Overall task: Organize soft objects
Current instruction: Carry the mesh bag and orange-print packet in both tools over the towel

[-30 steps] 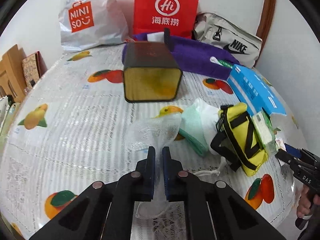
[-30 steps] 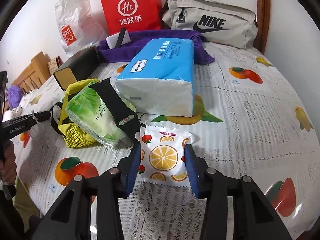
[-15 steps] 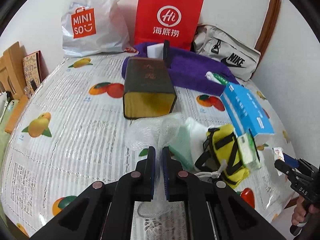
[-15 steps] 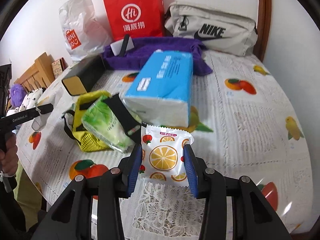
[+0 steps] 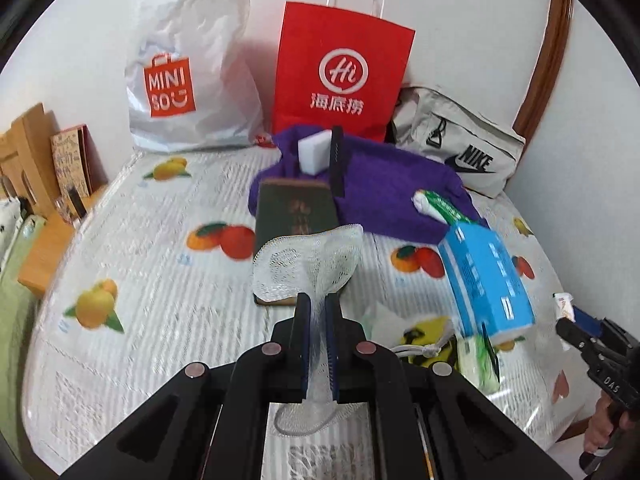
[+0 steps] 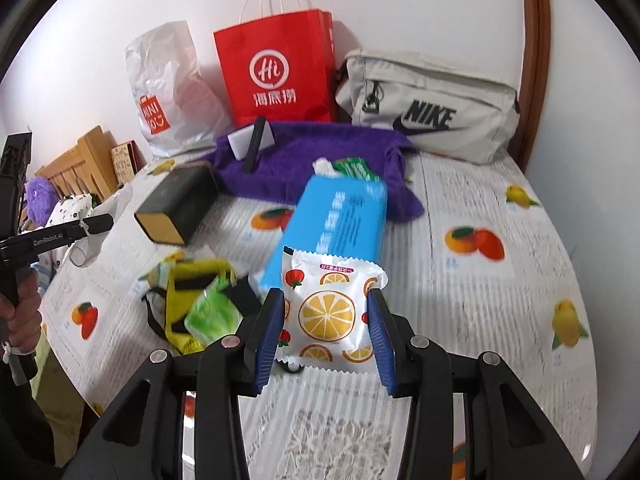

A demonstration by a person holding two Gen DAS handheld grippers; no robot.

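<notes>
My left gripper (image 5: 317, 314) is shut on a white mesh net (image 5: 306, 266) and holds it up above the table. My right gripper (image 6: 326, 312) is shut on a white packet with orange slices (image 6: 330, 312) and holds it lifted over the table. The right gripper also shows at the right edge of the left wrist view (image 5: 588, 334), and the left one at the left edge of the right wrist view (image 6: 60, 232). Below lie a yellow pouch (image 6: 192, 288), a green tissue pack (image 6: 210, 312) and a blue tissue pack (image 6: 340, 224).
A dark box with a gold end (image 6: 176, 206) lies on the fruit-print tablecloth (image 6: 500, 300). Behind it are a purple towel (image 6: 320, 160) with a white sponge (image 5: 314, 152), a red paper bag (image 5: 340, 80), a Miniso bag (image 5: 184, 76) and a grey Nike bag (image 6: 432, 108).
Both grippers have risen from the table with their loads. The mesh net and the orange-print packet now hang clear of the cloth, and the table items look farther below.
</notes>
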